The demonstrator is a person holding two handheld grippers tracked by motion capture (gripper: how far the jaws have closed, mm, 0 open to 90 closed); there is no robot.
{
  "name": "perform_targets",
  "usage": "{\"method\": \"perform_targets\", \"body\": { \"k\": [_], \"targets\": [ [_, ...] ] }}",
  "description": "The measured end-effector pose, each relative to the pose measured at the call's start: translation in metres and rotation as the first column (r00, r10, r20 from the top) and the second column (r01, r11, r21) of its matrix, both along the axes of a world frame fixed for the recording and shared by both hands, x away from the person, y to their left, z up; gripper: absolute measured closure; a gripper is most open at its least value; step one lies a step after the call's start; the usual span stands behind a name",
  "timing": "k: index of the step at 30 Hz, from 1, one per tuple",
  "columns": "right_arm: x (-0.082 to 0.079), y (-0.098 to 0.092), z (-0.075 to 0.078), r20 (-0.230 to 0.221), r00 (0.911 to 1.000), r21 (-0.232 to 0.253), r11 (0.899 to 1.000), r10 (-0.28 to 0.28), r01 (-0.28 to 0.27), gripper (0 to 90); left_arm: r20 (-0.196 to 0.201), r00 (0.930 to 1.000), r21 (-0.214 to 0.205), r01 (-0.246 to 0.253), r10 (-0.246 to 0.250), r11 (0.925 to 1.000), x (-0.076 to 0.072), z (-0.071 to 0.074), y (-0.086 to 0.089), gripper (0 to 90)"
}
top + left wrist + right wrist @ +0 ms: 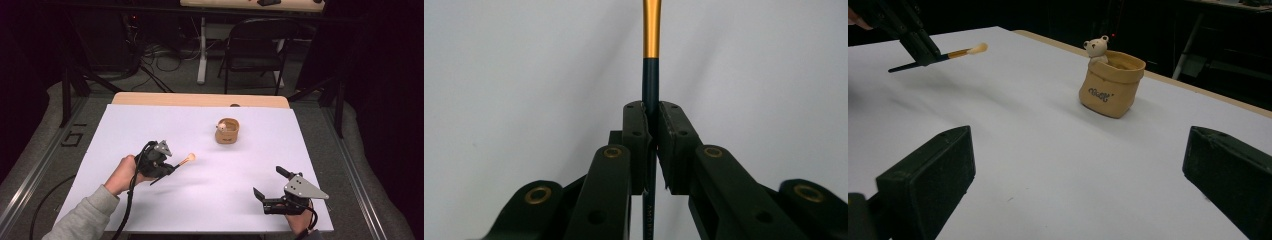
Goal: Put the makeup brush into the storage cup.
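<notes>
At about nine o'clock on the white bench point(150, 125), my left hand-held gripper point(170, 169) pinches a makeup brush point(183, 161) by its dark handle, bristles aimed toward the bear-trimmed pouch holder point(227, 131) at one o'clock. My right hand-held gripper point(272, 184) waits at five o'clock, jaws spread and empty. Gripped so low on a thin handle, the brush could pivot or slip, missing the opening or tipping the holder. Writing on the holder's front is too blurred to read.

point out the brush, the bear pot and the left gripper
brush point(955, 52), right gripper view, on its gold ferrule.
bear pot point(1111, 90), right gripper view, on its tan front wall.
left gripper point(652, 135), left gripper view, between its fingertips, shut on the brush handle.
</notes>
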State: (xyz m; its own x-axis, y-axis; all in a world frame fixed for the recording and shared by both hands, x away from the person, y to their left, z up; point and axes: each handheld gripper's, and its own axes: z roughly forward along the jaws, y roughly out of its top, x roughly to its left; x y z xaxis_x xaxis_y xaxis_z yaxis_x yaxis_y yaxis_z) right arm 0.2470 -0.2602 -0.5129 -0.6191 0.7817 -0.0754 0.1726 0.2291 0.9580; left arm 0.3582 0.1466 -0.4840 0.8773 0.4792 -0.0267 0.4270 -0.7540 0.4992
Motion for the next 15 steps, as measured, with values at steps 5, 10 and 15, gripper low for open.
{"method": "perform_targets", "body": {
  "k": [5,10,15],
  "targets": [
    [0.0001,0.0001,-0.0001,0.001,1.0000,-0.001,1.000,0.001,-0.001,0.0,0.012,0.9999,-0.021,-0.002,0.002,0.9998,-0.0008,0.0015,-0.0015,82.6],
    [0.0001,0.0001,0.0000,0.001,1.0000,0.000,1.000,0.000,0.000,0.0,0.018,0.9998,-0.048,-0.008,0.009,0.9988,-0.0018,0.0027,-0.0039,82.6],
    [0.0002,0.0002,-0.0001,0.001,1.0000,0.000,1.000,0.002,-0.002,0.0,0.029,0.9995,-0.072,-0.007,0.009,0.9974,-0.0024,0.0041,-0.0058,82.6]
  ]
}}
